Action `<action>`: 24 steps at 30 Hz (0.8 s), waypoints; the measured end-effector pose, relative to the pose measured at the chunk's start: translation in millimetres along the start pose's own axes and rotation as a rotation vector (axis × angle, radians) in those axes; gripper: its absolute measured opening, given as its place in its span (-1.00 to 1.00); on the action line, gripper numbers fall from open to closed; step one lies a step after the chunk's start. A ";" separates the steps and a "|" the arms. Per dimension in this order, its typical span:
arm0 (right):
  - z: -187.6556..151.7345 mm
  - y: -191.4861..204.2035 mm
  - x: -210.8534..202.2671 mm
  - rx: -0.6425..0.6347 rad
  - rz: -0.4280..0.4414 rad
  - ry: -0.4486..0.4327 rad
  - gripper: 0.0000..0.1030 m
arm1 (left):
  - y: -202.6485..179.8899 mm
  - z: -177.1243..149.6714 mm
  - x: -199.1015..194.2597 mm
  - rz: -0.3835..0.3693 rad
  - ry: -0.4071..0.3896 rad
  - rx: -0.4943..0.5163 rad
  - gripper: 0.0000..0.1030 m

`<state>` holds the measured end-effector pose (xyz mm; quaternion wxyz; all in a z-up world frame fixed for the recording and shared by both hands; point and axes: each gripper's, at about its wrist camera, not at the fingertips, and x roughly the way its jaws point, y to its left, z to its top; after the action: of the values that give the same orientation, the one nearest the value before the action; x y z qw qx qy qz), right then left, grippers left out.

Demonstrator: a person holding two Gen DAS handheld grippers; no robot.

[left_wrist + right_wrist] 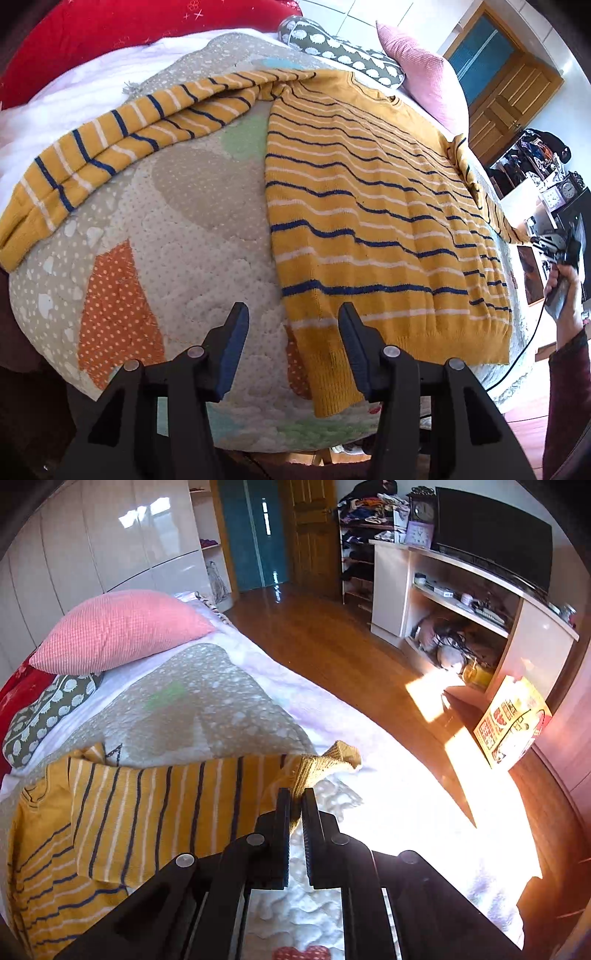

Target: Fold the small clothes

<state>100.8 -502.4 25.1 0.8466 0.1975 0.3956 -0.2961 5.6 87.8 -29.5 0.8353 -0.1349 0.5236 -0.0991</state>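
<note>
sweater (369, 221) flat on quilt (166, 221); left hand-held gripper (291, 325) agape, right (295, 805) pinching cuff (325, 764).

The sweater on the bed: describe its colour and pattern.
Mustard yellow sweater with thin navy and white stripes; the left wrist view shows it best.

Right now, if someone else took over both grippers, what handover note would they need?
Left gripper: open, empty, hovering over the sweater's hem corner.
Right gripper: shut on the right sleeve, gripping near its cuff, sleeve partly drawn across the body.
Sweater lies flat on the quilt; left sleeve is spread out sideways.
Done: nothing finished.
Left: lay the right sleeve in, fold the left sleeve, then fold the body.
</note>
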 end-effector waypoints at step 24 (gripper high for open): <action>-239.0 -12.7 -92.0 -0.220 0.594 0.287 -0.97 | -27.8 -20.7 2.9 0.064 0.052 0.119 -0.67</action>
<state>-86.8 -344.2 -49.3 0.8477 0.2515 0.4655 0.0386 -12.4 58.2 -31.4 0.8307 -0.0656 0.5425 -0.1069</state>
